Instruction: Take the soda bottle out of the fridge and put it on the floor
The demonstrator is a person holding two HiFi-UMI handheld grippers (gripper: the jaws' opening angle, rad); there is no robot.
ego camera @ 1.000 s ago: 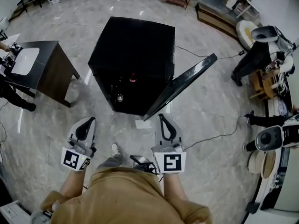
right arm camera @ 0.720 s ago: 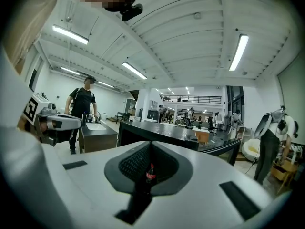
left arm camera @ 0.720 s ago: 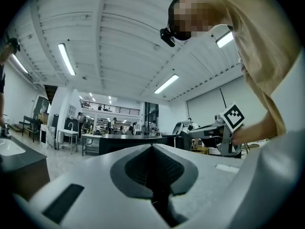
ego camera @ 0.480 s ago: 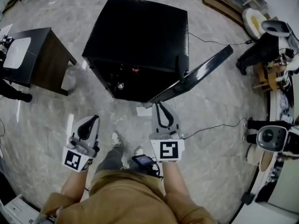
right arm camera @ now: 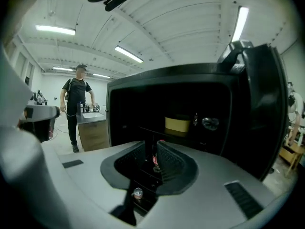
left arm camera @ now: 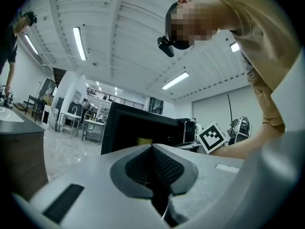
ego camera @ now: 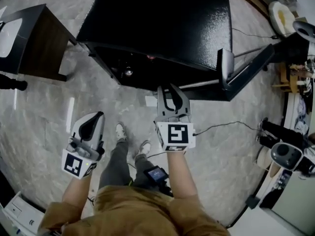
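A: Right tongs point(ego camera: 170, 90) are at the fridge point(ego camera: 162, 23) mouth, jaws opening, nothing between them. Its open door point(ego camera: 248, 73) crowds the right side.
B: The right gripper view finds the soda bottle point(right arm camera: 154, 158) inside, red showing, lower than a yellow tub point(right arm camera: 177, 124).
A: Left tongs point(ego camera: 96, 118) are closed and empty, hanging over bare floor point(ego camera: 49, 122). The dark counter point(ego camera: 34, 38) sits well off left, and a cable point(ego camera: 221, 127) trails right.

Head view looks steeply down; all share fridge point(ego camera: 162, 23).
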